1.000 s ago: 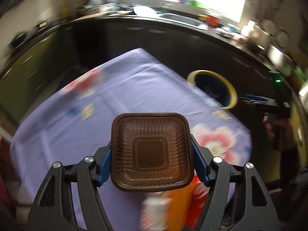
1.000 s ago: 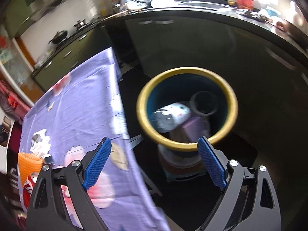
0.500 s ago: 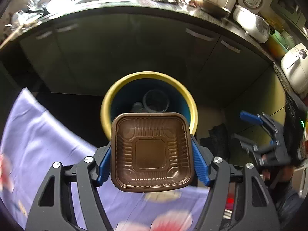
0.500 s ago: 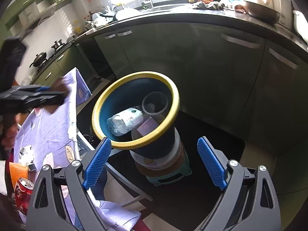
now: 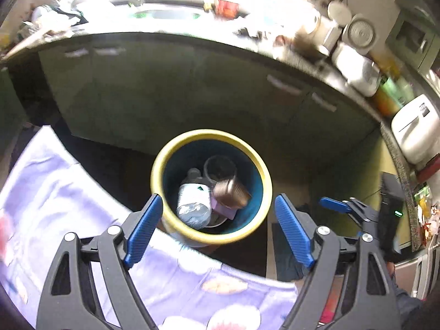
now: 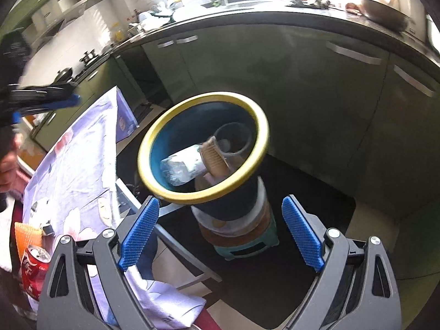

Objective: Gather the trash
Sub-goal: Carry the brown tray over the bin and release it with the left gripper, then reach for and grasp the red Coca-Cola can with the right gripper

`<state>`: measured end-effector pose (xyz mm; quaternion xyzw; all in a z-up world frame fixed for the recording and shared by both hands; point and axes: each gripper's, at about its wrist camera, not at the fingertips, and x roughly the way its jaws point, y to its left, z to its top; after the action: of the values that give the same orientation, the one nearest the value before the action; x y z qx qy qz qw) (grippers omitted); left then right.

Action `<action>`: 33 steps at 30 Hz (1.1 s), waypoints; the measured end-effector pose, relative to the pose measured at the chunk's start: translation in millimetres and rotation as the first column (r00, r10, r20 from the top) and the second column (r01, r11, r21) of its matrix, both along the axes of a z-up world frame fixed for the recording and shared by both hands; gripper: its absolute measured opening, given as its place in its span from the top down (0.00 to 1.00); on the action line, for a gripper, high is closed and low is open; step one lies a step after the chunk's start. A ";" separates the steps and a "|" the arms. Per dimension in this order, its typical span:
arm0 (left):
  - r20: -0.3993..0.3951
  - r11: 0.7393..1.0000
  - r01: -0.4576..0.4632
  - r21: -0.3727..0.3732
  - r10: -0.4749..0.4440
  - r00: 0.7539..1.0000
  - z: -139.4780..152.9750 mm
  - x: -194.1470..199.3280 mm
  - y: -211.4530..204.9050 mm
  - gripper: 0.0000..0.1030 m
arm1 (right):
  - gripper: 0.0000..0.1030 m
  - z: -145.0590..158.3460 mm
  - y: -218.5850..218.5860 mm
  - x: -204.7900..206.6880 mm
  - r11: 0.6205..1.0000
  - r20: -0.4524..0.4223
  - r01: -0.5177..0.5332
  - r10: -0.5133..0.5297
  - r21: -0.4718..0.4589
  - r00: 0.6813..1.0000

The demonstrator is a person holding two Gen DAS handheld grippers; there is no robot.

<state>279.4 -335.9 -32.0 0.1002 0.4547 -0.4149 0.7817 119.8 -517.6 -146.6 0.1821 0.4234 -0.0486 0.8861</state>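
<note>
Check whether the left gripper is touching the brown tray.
Apart. In the left wrist view the left gripper has open, empty jaws, while the brown tray lies down in the bin.

Both the left gripper (image 5: 218, 231) and the right gripper (image 6: 220, 233) have black frames with cut-out holes, round silver screws near the joints, and two bumpy bright blue pads (image 6: 139, 235) on their fingers.

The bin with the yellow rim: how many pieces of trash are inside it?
4 visible in the bin: plastic bottle, brown tray, clear cup, purple piece beneath. More may be hidden.
</note>
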 end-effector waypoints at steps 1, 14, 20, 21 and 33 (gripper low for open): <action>0.026 1.000 -0.021 -0.018 0.022 0.999 10.9 -9.8 20.5 0.21 | 0.13 1.0 6.3 2.1 1.000 0.001 -0.018 0.018 -0.002 1.000; 0.094 0.917 -0.373 -0.141 0.387 0.917 48.7 -111.3 245.6 0.16 | 0.13 25.4 156.3 28.9 0.886 0.022 -0.464 0.464 -0.007 0.886; 0.065 0.857 -0.489 -0.161 0.504 0.862 30.9 -151.5 315.4 0.16 | 0.12 44.5 245.3 3.5 0.602 0.083 -0.798 0.795 0.003 0.600; 0.066 0.850 -0.501 -0.163 0.516 0.854 28.3 -157.3 322.4 0.16 | 0.11 45.4 256.9 -5.0 0.565 0.085 -0.825 0.823 -0.024 0.562; 0.051 0.841 -0.508 -0.183 0.525 0.850 20.7 -184.5 332.5 0.16 | 0.06 36.8 331.8 -26.6 0.349 0.034 -0.932 0.937 -0.099 0.347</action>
<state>94.9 -3.4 -11.3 -0.0699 0.3900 -0.2191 0.8916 93.2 -185.7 -109.8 -0.1174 0.4120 0.4594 0.7781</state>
